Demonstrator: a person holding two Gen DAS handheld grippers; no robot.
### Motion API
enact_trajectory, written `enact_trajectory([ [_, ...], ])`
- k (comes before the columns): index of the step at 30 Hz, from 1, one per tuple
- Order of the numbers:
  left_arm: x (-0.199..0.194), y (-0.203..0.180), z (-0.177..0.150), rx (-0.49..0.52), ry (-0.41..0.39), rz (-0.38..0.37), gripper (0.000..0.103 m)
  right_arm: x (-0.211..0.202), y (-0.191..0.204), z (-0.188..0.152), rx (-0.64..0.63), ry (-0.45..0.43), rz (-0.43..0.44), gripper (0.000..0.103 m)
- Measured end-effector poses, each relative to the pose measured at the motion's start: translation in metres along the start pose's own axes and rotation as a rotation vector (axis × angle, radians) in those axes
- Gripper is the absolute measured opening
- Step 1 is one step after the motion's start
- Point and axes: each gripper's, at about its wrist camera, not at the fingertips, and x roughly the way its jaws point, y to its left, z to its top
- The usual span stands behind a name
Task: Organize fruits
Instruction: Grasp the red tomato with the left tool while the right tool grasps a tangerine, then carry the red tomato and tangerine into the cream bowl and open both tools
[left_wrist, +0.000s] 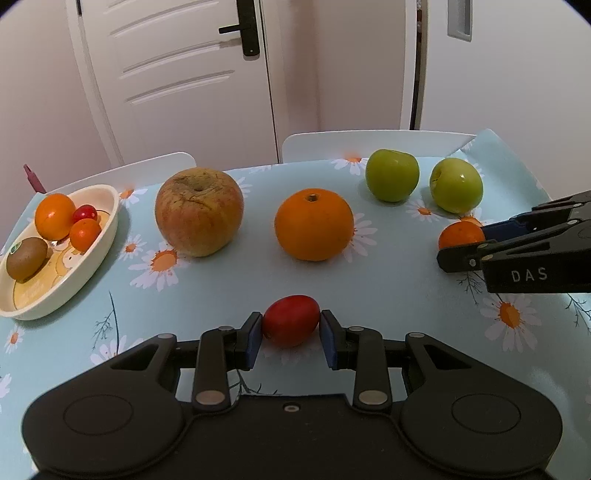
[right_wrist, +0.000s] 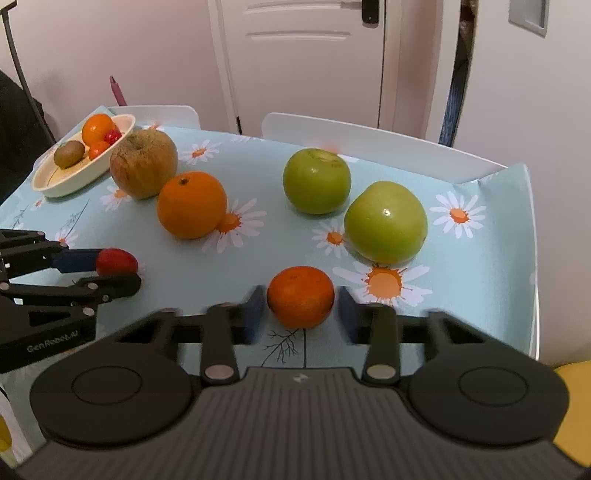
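**Both hand-held grippers on small fruit**

While the left hand-held gripper (left_wrist: 291, 325) clamps its blue pads on a small red fruit (left_wrist: 291, 320) near the counter's (left_wrist: 229, 280) front edge, the right hand-held gripper (right_wrist: 301, 303) sits around a small tangerine (right_wrist: 300, 296) nearer the right edge; its left pad touches the fruit, the right shows a slight gap. Behind them lie a russet apple (left_wrist: 199, 211), an orange (left_wrist: 314, 224) and two green apples (left_wrist: 392, 175) (left_wrist: 456, 184). At the back left corner a white dish (left_wrist: 105, 236) holds a kiwi (left_wrist: 26, 257), two tangerines and a small red fruit.
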Motion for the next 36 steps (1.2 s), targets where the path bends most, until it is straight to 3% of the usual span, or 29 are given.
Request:
enact_trajectory([
  [11, -0.031, 0.012, -0.002, -0.057, -0.029, 0.024, 0.037, -0.021, 0.015, 0.011, -0.015, -0.011, 0.027, 0.052],
  [19, -0.075, 0.033, 0.003, -0.093, -0.068, 0.069, 0.037, -0.047, 0.05, 0.035, -0.063, -0.048, 0.086, 0.052],
  [28, -0.114, 0.085, 0.011, -0.12, -0.115, 0.147, 0.037, -0.064, 0.102, 0.073, -0.097, -0.098, 0.143, 0.052],
  [36, -0.124, 0.142, 0.018, -0.129, -0.127, 0.175, 0.037, -0.057, 0.155, 0.102, -0.094, -0.104, 0.156, 0.052],
])
